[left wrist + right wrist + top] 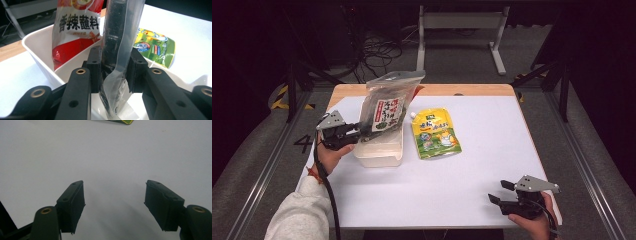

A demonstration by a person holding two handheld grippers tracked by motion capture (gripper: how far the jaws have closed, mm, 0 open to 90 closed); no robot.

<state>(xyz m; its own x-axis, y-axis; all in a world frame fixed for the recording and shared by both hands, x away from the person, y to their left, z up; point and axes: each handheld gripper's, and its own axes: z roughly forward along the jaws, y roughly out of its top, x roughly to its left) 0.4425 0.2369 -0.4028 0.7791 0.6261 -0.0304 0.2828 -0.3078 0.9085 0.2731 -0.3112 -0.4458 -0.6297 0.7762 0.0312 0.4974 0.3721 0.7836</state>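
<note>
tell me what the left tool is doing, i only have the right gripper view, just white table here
Observer: The left tool is shut on a clear bag of dark contents, held upright over a white bin.
Operator: anything in the bin already
Observer: Yes, a red packet stands inside it.
Operator: what's the green corner at my top edge
Observer: A yellow-green pouch lying flat on the table right of the bin.

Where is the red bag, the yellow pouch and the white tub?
red bag (pixel 75 32): left gripper view, its printed front.
yellow pouch (pixel 435 135): high view, its middle.
white tub (pixel 37 51): left gripper view, its near wall.
</note>
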